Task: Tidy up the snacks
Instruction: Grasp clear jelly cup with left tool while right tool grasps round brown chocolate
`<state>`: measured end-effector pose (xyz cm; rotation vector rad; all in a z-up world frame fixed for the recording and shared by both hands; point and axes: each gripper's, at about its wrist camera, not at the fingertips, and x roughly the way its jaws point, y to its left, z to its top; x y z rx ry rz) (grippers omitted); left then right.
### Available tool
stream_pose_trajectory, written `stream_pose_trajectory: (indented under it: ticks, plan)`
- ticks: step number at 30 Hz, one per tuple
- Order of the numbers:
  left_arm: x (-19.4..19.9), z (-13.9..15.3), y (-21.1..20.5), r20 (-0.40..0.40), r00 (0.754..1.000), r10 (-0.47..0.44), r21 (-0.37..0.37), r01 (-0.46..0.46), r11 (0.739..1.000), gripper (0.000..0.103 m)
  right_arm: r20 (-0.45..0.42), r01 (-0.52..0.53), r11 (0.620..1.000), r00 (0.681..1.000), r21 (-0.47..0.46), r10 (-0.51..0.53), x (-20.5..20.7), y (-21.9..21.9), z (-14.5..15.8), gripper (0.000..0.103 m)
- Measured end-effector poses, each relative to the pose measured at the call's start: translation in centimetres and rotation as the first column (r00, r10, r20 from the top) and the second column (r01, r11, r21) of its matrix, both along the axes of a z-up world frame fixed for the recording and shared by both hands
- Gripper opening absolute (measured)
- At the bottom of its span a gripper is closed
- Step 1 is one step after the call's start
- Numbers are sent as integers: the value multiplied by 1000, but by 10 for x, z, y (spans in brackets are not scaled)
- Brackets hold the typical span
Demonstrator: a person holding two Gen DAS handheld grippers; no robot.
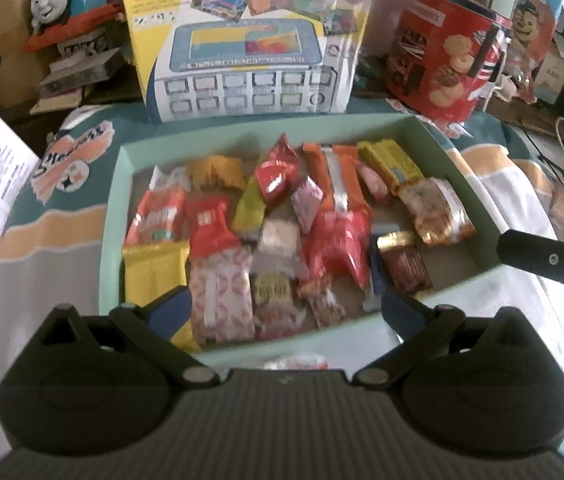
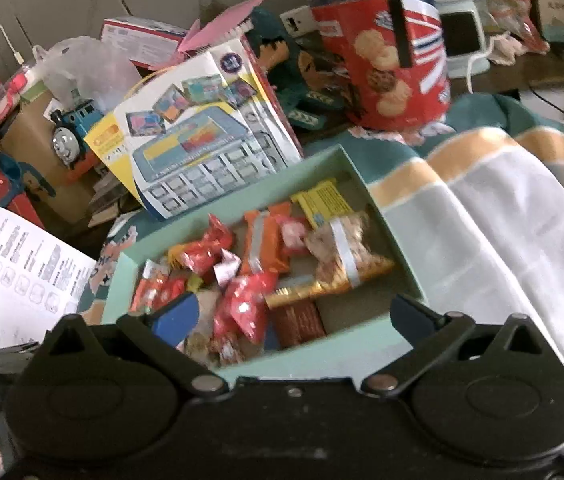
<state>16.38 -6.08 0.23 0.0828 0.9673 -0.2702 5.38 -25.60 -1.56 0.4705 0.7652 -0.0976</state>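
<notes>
Nearest me, both pairs of jaws stand wide open, holding nothing, over the near rim of the mint box [image 1: 114, 216]. Loose snacks [image 1: 338, 248] fill it at centre frame: light, crinkly, slippery wrappers, some likely crushable. I judge the flat sealed ends safest to pinch, one packet at a time.

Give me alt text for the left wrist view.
Open left tongs hover over a pale green box packed with wrapped snacks. Behind it stand a toy package and red biscuit tin.
</notes>
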Motion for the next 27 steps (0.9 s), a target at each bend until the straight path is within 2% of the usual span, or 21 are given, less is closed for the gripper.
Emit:
stream_pose_trajectory:
  ticks: [13,18,20,23,27]
  plan:
    - [-45,-55,28,-104,994,30,-10,-31,999,103,-137,44,999,990,-6,-45,-52,11,-66,103]
    - [-46,-69,32,-131,990,50,8,-50,999,103,-153,42,998,987,-36,-47,-60,16,-80,87]
    - [-44,-74,33,-141,988,59,7,-58,998,103,-149,32,998,988,-50,-39,-61,19,-82,77]
    - [-41,-78,34,-149,987,66,8,-65,998,103,-151,12,999,988,-53,-20,-58,23,-85,66]
    - [-38,-80,35,-145,987,74,13,-73,997,103,-141,-27,995,990,-98,13,-48,34,-86,59]
